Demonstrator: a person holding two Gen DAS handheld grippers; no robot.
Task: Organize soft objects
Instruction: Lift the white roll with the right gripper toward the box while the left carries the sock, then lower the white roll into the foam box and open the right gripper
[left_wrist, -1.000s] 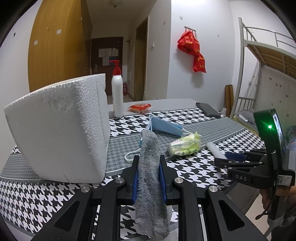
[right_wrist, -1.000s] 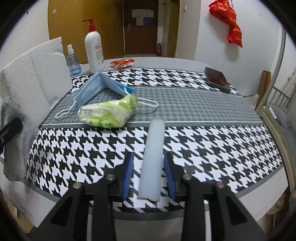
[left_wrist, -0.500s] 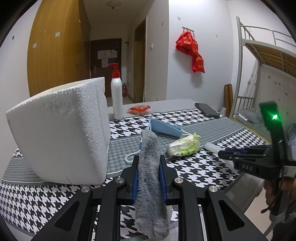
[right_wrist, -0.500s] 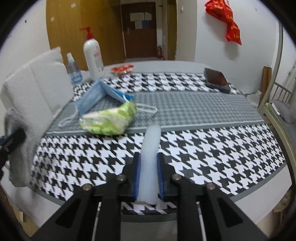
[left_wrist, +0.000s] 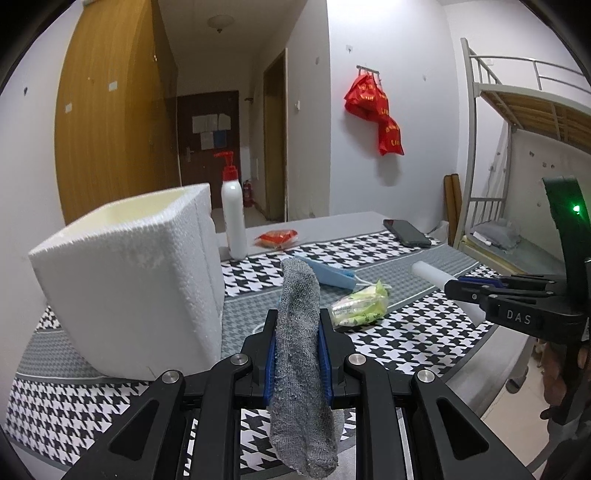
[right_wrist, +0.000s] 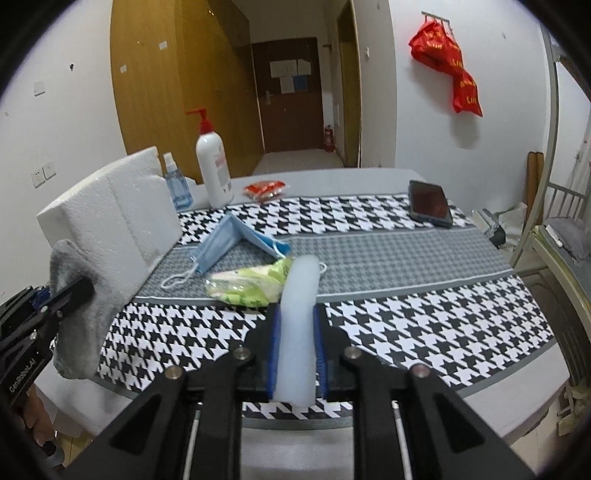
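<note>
Both grippers are carrying: left gripper (left_wrist: 297, 354) clamping a sock (left_wrist: 301, 354), right gripper (right_wrist: 297, 354) clamping a foam stick (right_wrist: 298, 332); next, probably dropping both into the foam box (left_wrist: 140, 280) at left.

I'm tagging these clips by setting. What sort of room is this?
Most likely a dormitory room: a metal bunk bed stands at the right, tall wooden wardrobes line the entry corridor, and a cloth-covered table holds personal items such as a lotion pump bottle.

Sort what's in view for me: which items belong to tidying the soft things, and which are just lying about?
Job items: grey sock in the left gripper; white foam stick in the right gripper; face mask; tissue pack; foam box.

Lying about: pump bottle; spray bottle; phone; red packet.
</note>
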